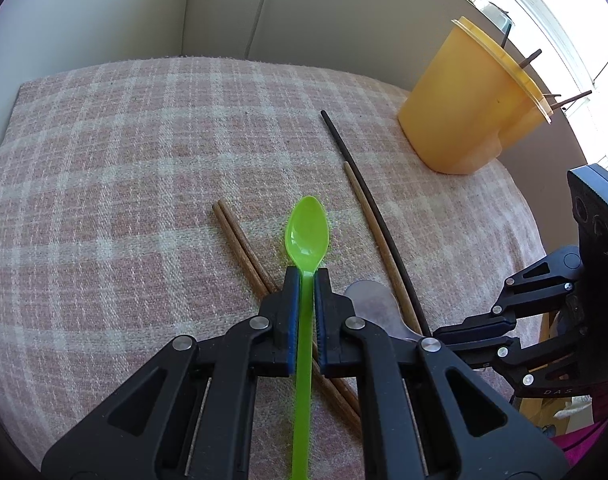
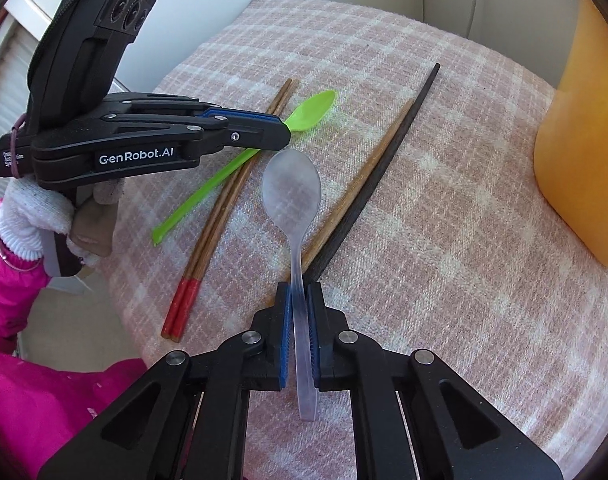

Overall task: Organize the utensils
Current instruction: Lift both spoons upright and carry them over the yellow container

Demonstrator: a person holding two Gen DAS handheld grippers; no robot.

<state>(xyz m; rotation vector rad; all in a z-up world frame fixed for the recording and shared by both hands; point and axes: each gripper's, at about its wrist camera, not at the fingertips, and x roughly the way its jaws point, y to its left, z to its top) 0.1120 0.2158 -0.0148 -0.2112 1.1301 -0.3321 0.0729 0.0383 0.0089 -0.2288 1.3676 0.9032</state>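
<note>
Left gripper (image 1: pixel 304 276) is clamped tight on the neck of a bright green plastic spoon (image 1: pixel 307 234), bowl poking out past the blue pads, the long handle running back between the jaws. Over on the other side, the right gripper (image 2: pixel 299 294) has pinched the handle of a clear, frosted plastic spoon (image 2: pixel 292 188), its bowl pointing forward over the pink-and-cream checked cloth (image 1: pixel 116 184) that covers the table. Beneath the green spoon lies a pair of brown wooden chopsticks with red-painted ends (image 2: pixel 220 216), side by side and touching. Just right of the clear spoon, a single light-brown wooden chopstick (image 2: pixel 367 172) lies against a longer black chopstick (image 2: pixel 387 160), both flat on the cloth. At the far right corner stands a yellow-orange plastic utensil holder (image 1: pixel 463 100), upright, with dark stick ends jutting from its rim. The left gripper is held by a white-gloved hand (image 2: pixel 36 208) with a pink sleeve.
</note>
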